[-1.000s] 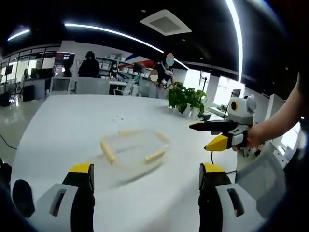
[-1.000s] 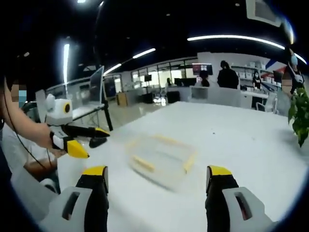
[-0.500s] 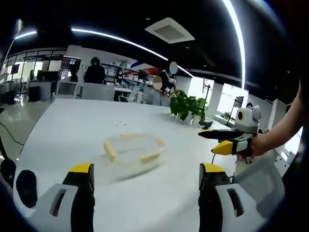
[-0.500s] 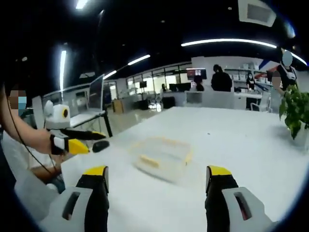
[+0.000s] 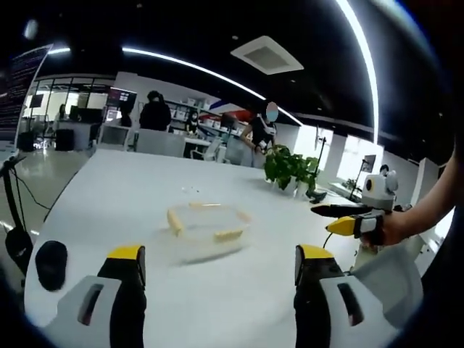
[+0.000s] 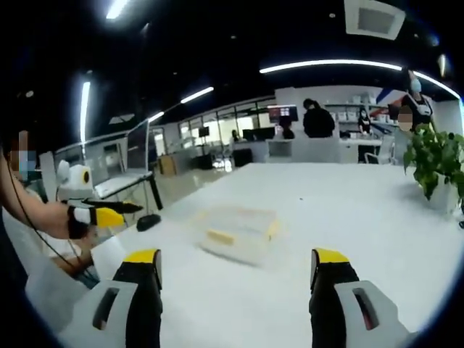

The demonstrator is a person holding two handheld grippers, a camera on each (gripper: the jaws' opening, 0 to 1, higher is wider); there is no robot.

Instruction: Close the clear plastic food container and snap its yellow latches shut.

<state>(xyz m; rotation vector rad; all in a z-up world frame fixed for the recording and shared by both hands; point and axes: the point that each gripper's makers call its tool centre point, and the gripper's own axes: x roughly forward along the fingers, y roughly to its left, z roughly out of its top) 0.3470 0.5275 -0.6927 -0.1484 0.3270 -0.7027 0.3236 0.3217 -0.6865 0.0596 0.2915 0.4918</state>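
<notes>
The clear plastic container (image 5: 206, 230) with yellow latches (image 5: 175, 220) sits on the white table (image 5: 109, 188), a good way ahead of both grippers. My left gripper (image 5: 219, 255) is open, its yellow-tipped jaws wide apart and holding nothing. The right gripper (image 5: 335, 217) enters this view from the right, held in a hand above the table's edge. In the right gripper view the container (image 6: 239, 232) lies ahead, and my right gripper (image 6: 235, 257) is open and empty. The left gripper (image 6: 109, 212) shows at the left. Blur hides whether the latches are snapped.
A black mouse (image 5: 51, 262) lies near the table's left edge, also visible as the mouse (image 6: 148, 221). A potted plant (image 5: 290, 167) stands at the far side; the plant (image 6: 431, 159) is at the right. People and desks stand beyond the table.
Both cameras have drawn back and levelled out, so the container looks smaller and farther off. The container has not moved. Both pairs of jaws stay open.
</notes>
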